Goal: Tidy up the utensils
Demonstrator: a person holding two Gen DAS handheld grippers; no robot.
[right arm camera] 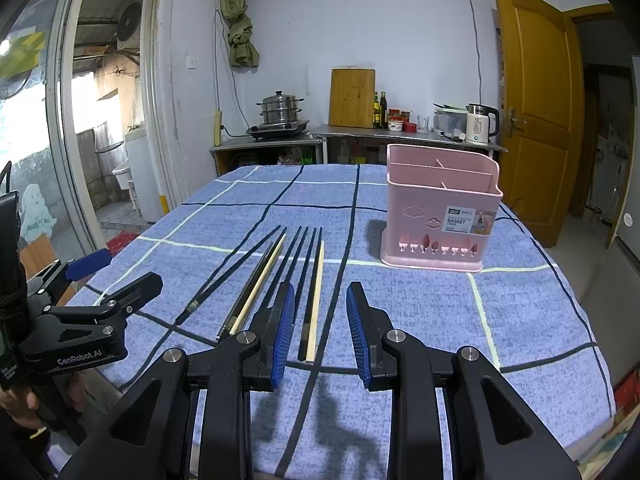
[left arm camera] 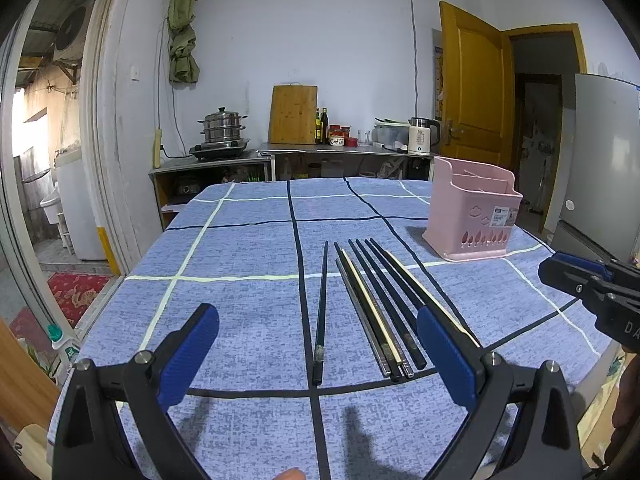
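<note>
The chopsticks [right arm camera: 280,280] lie in a loose fan on the blue checked tablecloth [right arm camera: 520,320], tips pointing away from you toward the far edge. One dark stick [left arm camera: 321,312] lies apart on the left of the bundle; the rest are packed side by side, dark ones mixed with two pale ones, some touching. The pink utensil basket [right arm camera: 440,216] stands upright beyond them to the right, well apart from the sticks, its divided compartments empty as far as you can see.

The likely trouble is the packing: the sticks are thin, smooth and crowded, so closing on one will probably nudge or drag its neighbours, or pinch two at once. A grip near one end would let the stick swing and miss the narrow compartment. The cloth may also bunch if your fingertips dig into it.

Your right gripper [right arm camera: 320,328] is partly open, a moderate gap, holding nothing. In its own view the gap frames a dark stick and the pale stick [right arm camera: 314,308] at the right edge of the bundle, though whether it touches them cannot be judged. Your left gripper [left arm camera: 318,354] is spread wide and empty, hovering over the near ends, with the lone dark stick and most of the bundle between its fingers.
</note>
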